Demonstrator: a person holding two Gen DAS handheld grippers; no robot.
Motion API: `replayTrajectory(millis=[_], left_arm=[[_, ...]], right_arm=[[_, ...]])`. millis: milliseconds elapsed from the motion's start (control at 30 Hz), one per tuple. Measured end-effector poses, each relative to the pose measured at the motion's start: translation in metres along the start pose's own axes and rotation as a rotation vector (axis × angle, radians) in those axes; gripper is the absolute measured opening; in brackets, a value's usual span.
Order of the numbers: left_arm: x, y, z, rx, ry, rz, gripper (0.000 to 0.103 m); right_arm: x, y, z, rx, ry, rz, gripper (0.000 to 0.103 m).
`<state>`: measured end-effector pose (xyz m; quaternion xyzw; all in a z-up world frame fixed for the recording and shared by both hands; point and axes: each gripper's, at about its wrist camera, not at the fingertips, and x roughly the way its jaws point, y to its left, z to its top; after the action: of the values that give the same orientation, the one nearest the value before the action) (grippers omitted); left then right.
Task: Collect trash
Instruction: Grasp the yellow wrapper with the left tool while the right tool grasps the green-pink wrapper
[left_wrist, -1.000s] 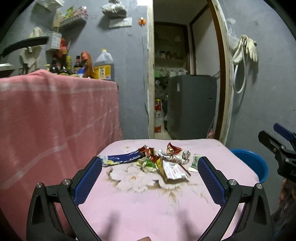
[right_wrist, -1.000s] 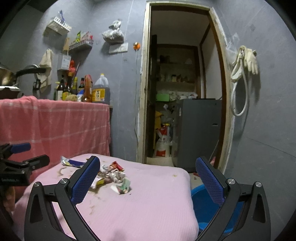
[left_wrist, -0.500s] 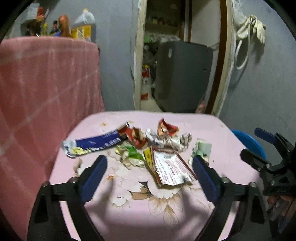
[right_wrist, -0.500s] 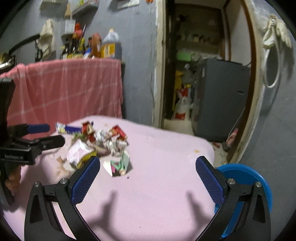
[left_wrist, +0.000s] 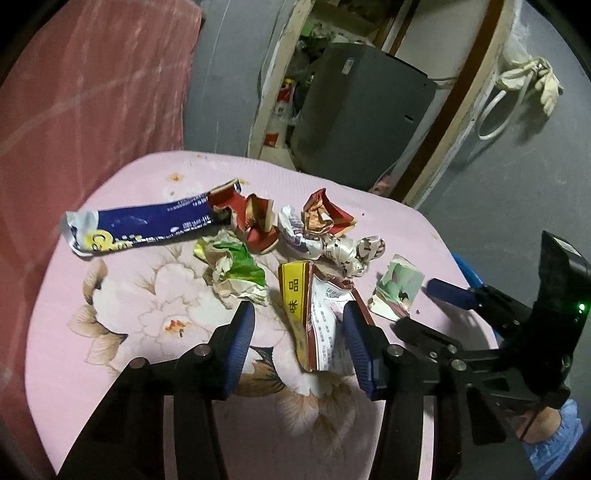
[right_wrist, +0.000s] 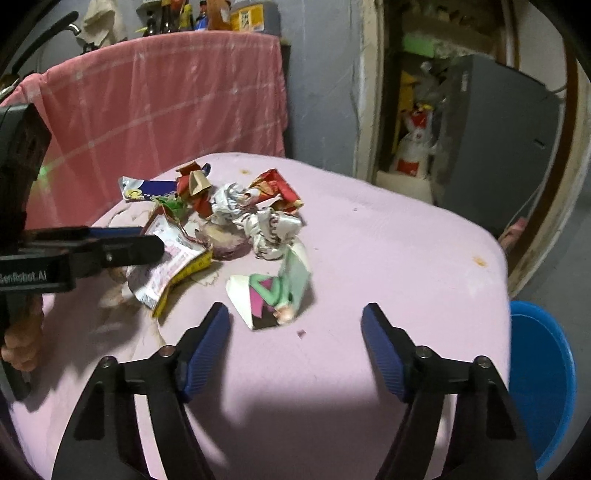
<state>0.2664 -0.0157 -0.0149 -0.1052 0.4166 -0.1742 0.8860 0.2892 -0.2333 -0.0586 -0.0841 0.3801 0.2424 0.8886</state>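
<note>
Several crumpled wrappers lie heaped on the pink surface (left_wrist: 110, 369). My left hand-held gripper (left_wrist: 299, 347) has just been closing, jaws straddling the yellow-edged food packet (left_wrist: 314, 314) but not yet pinching it. Light, crinkly and slippery, I judge; grip its folded middle. Just right of that packet, my right hand-held gripper (right_wrist: 295, 347), also narrowing, stands empty before the green paper scrap (right_wrist: 273, 295).

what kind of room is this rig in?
Likely a cramped home kitchen corner: sauce and oil bottles on a ledge behind a pink towel, a grey fridge through the doorway, rubber gloves hanging on the wall.
</note>
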Motion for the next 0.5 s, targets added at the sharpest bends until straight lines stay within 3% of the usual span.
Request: replayTrajectory(millis=[33,100,267,433,500], left_arm=[[0.0,0.002,0.0,-0.013,0.007,-0.007,0.044],[-0.001,0.005,0.003,-0.038,0.022,-0.023,0.044],[0.002,0.005,0.001,-0.046,0.051,-0.049,0.043],[0.0,0.007,0.003,-0.063,0.062,-0.083,0.031],[0.001,0.006,0.003,-0.059,0.058,-0.081,0.03]], right_arm=[[0.003,0.0,0.004,-0.001,0.013,0.008,0.066],[0.009,0.0,0.008,-0.008,0.034,0.017,0.051],[0.018,-0.004,0.011,0.016,0.065,0.046,0.035],[0.02,-0.006,0.012,0.032,0.066,0.064,0.035],[0.019,-0.006,0.013,0.037,0.063,0.067,0.04]])
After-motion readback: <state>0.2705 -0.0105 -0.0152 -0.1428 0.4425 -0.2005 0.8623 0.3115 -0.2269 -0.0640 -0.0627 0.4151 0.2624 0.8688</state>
